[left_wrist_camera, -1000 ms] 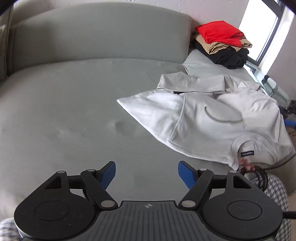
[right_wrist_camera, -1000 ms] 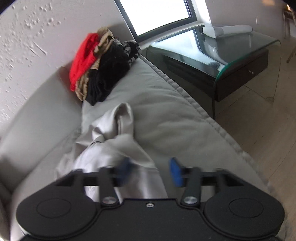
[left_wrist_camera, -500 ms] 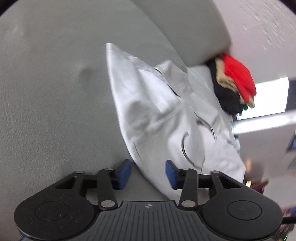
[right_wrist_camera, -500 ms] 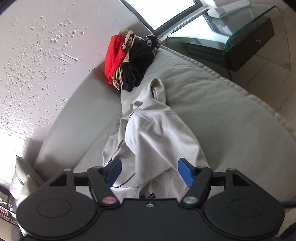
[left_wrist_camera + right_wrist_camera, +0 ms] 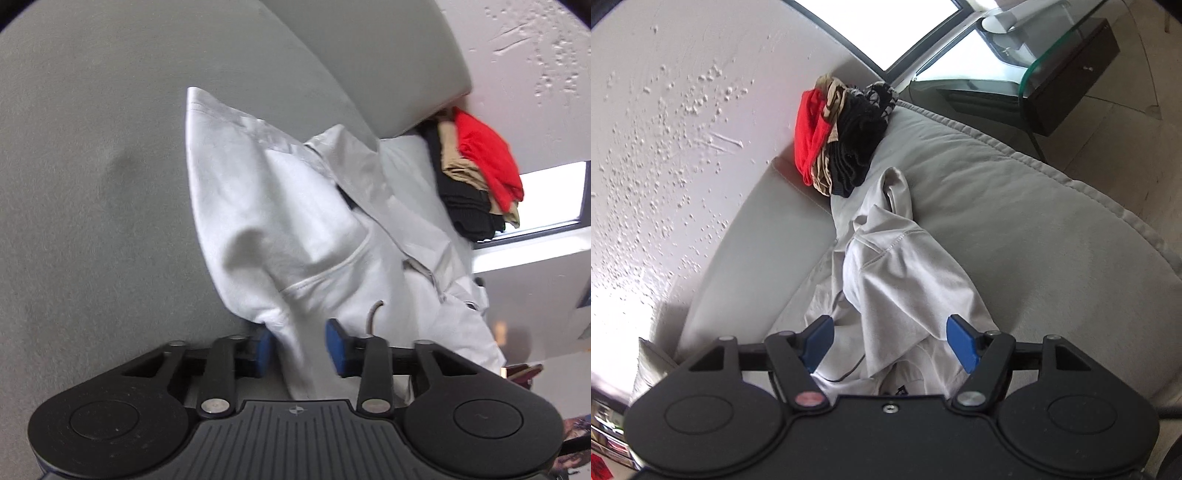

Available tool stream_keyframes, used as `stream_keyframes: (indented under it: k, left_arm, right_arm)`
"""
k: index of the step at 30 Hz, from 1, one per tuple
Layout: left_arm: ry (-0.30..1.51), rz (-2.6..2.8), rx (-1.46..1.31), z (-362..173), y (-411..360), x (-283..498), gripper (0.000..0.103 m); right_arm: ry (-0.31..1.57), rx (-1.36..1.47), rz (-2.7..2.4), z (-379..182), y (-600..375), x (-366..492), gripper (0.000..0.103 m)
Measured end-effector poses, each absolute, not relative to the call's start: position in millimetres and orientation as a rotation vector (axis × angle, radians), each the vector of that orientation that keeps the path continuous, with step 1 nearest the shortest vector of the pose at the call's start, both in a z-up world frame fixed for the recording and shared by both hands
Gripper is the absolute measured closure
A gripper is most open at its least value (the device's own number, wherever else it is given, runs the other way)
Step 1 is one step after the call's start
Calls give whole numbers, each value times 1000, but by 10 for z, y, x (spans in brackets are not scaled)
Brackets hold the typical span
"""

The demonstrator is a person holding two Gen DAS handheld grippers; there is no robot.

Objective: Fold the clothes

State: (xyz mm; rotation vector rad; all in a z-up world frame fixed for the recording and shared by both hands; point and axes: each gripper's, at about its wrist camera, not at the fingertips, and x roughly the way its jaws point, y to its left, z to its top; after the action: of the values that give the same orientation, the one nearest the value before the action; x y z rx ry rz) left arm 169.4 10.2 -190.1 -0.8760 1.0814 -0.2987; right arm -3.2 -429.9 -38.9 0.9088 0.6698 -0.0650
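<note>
A white sweatshirt [image 5: 295, 206] lies crumpled on the grey sofa [image 5: 92, 184]. My left gripper [image 5: 299, 347] is closed in on a bunched edge of it, and the cloth rises in a peak between the blue pads. In the right wrist view the same sweatshirt [image 5: 897, 280] trails away towards the sofa's end, one sleeve pointing at the clothes pile. My right gripper [image 5: 889, 341] hangs open just over it, pads wide apart with cloth lying under and between them. A dark label shows near its base.
A stack of folded clothes [image 5: 834, 136], red, tan and black, sits at the sofa's end by the wall, also seen as the pile [image 5: 480, 170]. A glass side table [image 5: 1052, 55] stands beyond the sofa edge [image 5: 1126, 221]. Bare cushion lies left of the sweatshirt.
My left gripper came down and turned onto the sweatshirt's edge, and its pads narrowed onto the cloth. My right gripper opened wide and rose over the garment.
</note>
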Motion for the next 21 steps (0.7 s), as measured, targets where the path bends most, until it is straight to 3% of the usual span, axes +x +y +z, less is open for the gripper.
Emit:
stream_keyframes:
  k: [1,4,12,16,17,18,20,21]
  left_arm:
    - [1092,-282,-865,-1892,121,1688,98]
    - [1080,-249,-813,-1765,160,1590,100]
    - [1010,-338,-706,-1153,385,1008,101]
    - [1027,-323,-677,-1226,482,903,100]
    - [1042,-305,-683,-1314,489,927,100]
    - [1057,-287,-688,-1399,495,951,100]
    - [1062,-262,-681,-1502,484,983,100]
    - [1060,-253,-673,-1538,474,993,100]
  right_arm:
    - [667,913,-62,-358,-4305,-82,37]
    - [660,927,-53,-266,-4322,-230,37]
    - [648,975,-20,-52,-4366,-682,31]
    - [685,961,-28,-262,-4392,-675,31]
    - [695,939,-43,-350,-4397,-629,38]
    - [706,917,-57,-438,-4402,-584,52]
    - [713,862,-83,-595,-4425,-475,62]
    - [712,833,-92,-664,-4441,-413,63]
